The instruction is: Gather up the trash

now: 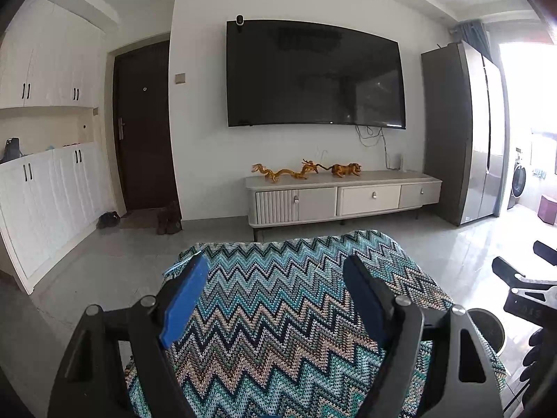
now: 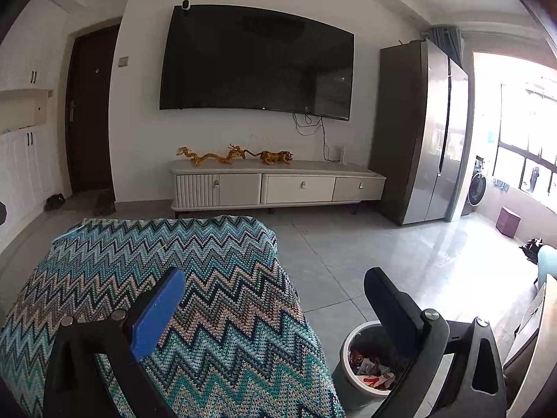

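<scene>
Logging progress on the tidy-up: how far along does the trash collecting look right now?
Looks nearly done: the trash bin already holds crumpled wrappers, and the zigzag cloth shows no litter. Nothing is in hand; the left hand-held gripper and right hand-held gripper are both open and empty. No remaining trash is visible.

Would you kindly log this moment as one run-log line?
left gripper: open, empty | right gripper: open, empty | zigzag cloth: no trash visible | trash bin: floor, right of cloth, holds wrappers
</scene>
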A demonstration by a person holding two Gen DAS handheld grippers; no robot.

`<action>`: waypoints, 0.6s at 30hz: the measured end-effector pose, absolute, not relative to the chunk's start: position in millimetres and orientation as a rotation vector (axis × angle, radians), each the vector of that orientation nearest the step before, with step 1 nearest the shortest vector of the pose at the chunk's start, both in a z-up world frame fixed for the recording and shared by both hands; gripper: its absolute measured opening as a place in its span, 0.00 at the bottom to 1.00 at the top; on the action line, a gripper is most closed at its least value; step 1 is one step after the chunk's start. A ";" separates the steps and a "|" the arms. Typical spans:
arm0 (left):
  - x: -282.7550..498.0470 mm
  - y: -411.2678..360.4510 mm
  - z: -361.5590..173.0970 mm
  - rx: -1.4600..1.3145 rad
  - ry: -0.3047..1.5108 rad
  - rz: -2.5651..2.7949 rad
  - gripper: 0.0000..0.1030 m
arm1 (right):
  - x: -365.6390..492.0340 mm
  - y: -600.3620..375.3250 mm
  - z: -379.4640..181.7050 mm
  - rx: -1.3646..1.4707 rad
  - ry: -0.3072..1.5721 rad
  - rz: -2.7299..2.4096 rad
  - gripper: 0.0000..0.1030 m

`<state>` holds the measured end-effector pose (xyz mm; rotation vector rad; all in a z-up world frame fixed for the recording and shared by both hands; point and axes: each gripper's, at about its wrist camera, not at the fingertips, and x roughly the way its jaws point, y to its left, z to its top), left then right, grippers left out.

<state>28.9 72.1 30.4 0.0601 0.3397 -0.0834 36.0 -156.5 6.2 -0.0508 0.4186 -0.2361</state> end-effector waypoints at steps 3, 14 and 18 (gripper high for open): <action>29.3 71.5 29.8 0.069 0.347 -0.067 0.77 | 39.9 -157.9 3.9 -0.056 0.418 -0.236 1.00; 33.1 67.4 26.7 0.075 0.370 -0.014 0.77 | 45.7 -163.4 0.6 -0.044 0.406 -0.214 1.00; 33.3 68.0 26.5 0.078 0.372 -0.015 0.77 | 44.4 -167.5 1.2 -0.037 0.400 -0.217 1.00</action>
